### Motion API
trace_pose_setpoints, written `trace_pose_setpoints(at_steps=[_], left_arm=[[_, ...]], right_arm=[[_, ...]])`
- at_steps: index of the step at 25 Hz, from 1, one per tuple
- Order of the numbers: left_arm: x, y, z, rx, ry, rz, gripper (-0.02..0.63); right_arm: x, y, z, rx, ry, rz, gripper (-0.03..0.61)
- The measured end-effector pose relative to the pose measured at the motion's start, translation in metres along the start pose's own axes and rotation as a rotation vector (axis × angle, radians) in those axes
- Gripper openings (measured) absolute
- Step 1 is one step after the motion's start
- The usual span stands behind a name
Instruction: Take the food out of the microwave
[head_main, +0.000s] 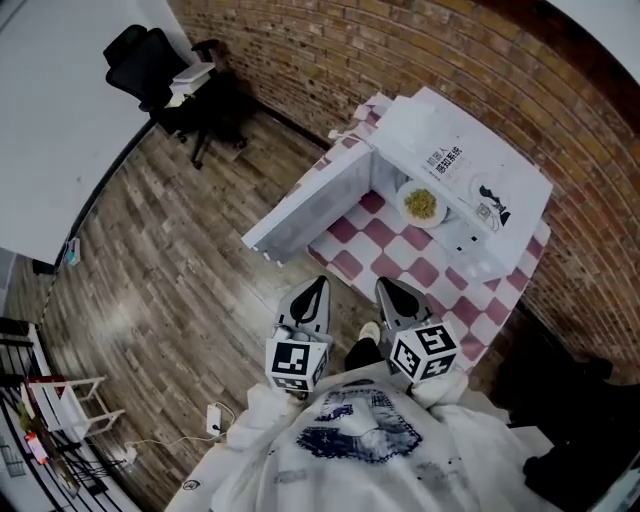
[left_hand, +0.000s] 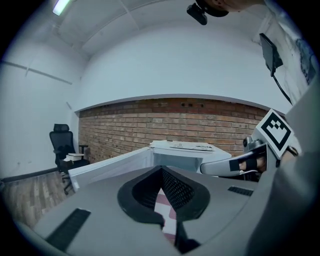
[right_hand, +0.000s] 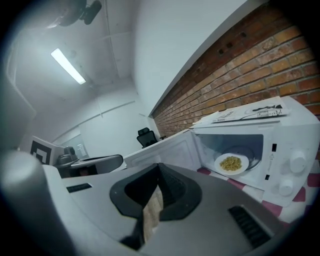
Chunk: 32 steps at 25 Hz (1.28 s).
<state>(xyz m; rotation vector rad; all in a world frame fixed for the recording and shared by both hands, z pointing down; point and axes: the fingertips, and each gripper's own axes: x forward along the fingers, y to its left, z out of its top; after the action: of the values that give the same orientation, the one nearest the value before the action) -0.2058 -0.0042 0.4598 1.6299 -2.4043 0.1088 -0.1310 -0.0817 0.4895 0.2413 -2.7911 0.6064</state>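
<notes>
Both tools are clenched and empty: we hold the left gripper (head_main: 318, 287) and the right gripper (head_main: 386, 287) side by side at the near edge of the checked tablecloth (head_main: 405, 262). Beyond them the microwave (head_main: 470, 165) stands with its door (head_main: 300, 207) swung open to the left, and the plate of food (head_main: 422, 204) sits inside it.

Dim, cool light; heavy fisheye distortion.
</notes>
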Motion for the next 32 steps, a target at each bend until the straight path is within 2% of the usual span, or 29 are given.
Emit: trace_pose_setpoints(at_steps=[7, 16, 23, 32], left_arm=[[0.061, -0.026, 0.021, 0.040, 0.018, -0.112, 0.008], [0.109, -0.070, 0.023, 0.088, 0.032, -0.264, 0.008], [0.136, -0.101, 0.029, 0.121, 0.044, -0.385, 0.008], [0.176, -0.116, 0.031, 0.124, 0.072, -0.536, 0.008]], right_arm=[[0.004, -0.050, 0.027, 0.050, -0.059, -0.085, 0.014], [-0.022, -0.100, 0.037, 0.103, -0.125, -0.212, 0.014], [-0.041, -0.129, 0.045, 0.140, -0.179, -0.319, 0.014], [-0.040, -0.155, 0.056, 0.171, -0.221, -0.453, 0.014]])
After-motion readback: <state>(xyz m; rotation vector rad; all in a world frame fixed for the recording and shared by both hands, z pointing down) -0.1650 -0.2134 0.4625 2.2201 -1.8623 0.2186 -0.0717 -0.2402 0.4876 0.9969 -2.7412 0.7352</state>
